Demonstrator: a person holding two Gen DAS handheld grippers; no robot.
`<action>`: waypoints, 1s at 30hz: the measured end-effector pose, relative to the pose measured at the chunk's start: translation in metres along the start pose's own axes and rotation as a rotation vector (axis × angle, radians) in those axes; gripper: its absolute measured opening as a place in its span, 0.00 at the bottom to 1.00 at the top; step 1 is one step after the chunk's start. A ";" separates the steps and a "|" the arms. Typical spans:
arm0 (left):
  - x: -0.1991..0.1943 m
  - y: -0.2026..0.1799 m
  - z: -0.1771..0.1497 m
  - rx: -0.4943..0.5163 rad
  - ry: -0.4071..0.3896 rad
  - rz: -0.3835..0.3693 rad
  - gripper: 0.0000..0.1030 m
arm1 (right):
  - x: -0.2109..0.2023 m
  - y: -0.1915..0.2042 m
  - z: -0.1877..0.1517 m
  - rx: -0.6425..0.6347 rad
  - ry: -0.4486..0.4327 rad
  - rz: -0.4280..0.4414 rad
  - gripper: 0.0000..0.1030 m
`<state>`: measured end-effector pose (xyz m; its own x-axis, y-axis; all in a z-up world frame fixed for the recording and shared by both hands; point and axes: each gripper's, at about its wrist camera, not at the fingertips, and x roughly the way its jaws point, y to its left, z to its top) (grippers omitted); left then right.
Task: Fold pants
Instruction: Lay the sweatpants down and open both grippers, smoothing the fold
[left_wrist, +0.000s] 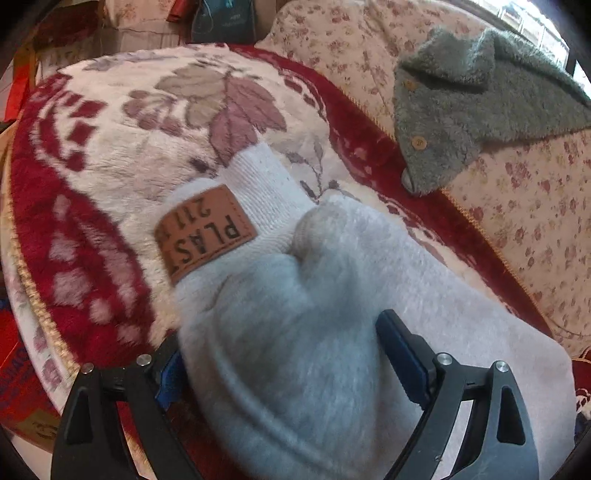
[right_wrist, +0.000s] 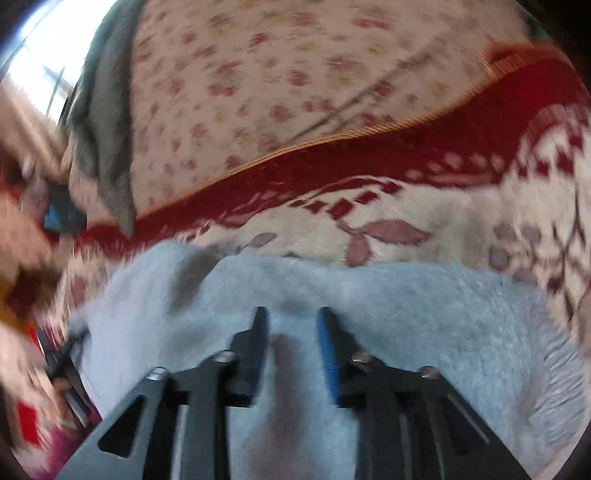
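Pants (left_wrist: 295, 295), pale grey fleece, lie bunched on the red-and-cream plush blanket (left_wrist: 110, 147); ribbed waistband and brown leather patch (left_wrist: 205, 230) face up. Fold looks partly made, a thick bundle rather than a flat stack; squaring and smoothing likely remain.

Left gripper (left_wrist: 280, 354): jaws wide, straddling the bundle, right pad against the fabric; a real clamp is unclear.

Right gripper (right_wrist: 291, 325): jaws apart over the fleece, nothing visibly pinched, though this view is blurred.

Blanket covers a bed with a floral sheet (left_wrist: 517, 206). A grey fuzzy buttoned garment (left_wrist: 461, 110) lies beyond. Window light at the corner; clutter along the far edge.
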<state>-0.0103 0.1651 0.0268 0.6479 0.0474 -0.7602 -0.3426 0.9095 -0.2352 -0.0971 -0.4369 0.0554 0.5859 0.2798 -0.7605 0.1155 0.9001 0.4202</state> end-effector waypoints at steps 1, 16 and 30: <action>-0.008 -0.001 -0.001 0.013 -0.010 0.013 0.88 | -0.003 0.010 0.009 -0.060 -0.019 -0.008 0.83; -0.063 -0.022 -0.005 0.025 -0.063 0.013 0.88 | 0.080 0.070 0.037 -0.643 0.249 -0.117 0.09; -0.068 -0.056 -0.009 0.062 -0.073 -0.081 0.88 | 0.028 0.039 0.059 -0.442 0.182 -0.073 0.05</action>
<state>-0.0410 0.1078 0.0862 0.7200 0.0008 -0.6940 -0.2458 0.9354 -0.2540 -0.0291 -0.4134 0.0800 0.4347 0.2292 -0.8709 -0.2243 0.9642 0.1418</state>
